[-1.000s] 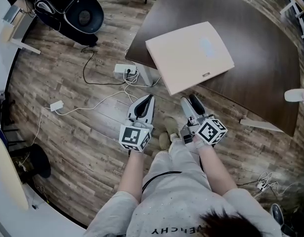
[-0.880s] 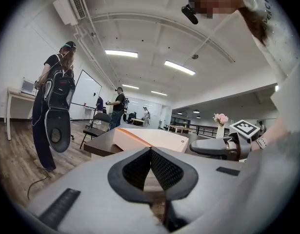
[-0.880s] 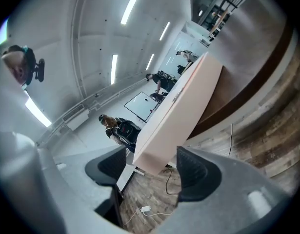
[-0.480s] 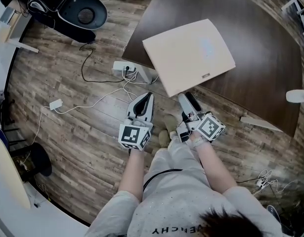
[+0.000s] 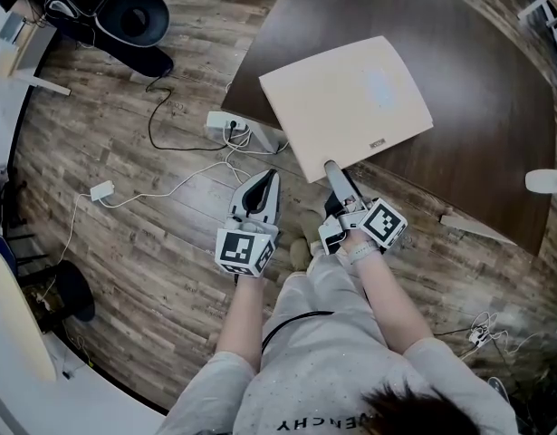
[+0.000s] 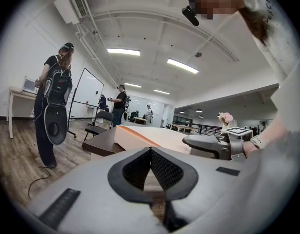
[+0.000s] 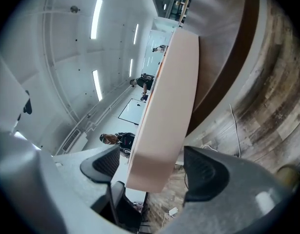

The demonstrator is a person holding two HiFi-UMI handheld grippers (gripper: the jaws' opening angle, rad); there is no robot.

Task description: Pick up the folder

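A beige folder (image 5: 346, 102) lies flat on the dark brown table (image 5: 477, 71), its near corner hanging over the table's edge. My right gripper (image 5: 335, 172) is at that corner, rolled on its side. In the right gripper view the folder's edge (image 7: 164, 111) stands between the jaws. They are opening and neither pad touches it; the right gripper (image 7: 152, 172) is open. My left gripper (image 5: 264, 184) hangs over the floor left of the folder, shut and holding nothing. In the left gripper view the left gripper (image 6: 150, 152) points level at the folder (image 6: 154, 136).
A power strip (image 5: 228, 127) and white cables lie on the wooden floor beside the table leg. A black bag (image 5: 124, 16) sits at the far left. A person with a backpack (image 6: 52, 106) stands to the left. A white object (image 5: 542, 179) rests at the table's right edge.
My right gripper has moved forward to the folder's near corner, rolled over and opened wider. The left gripper has hardly moved.
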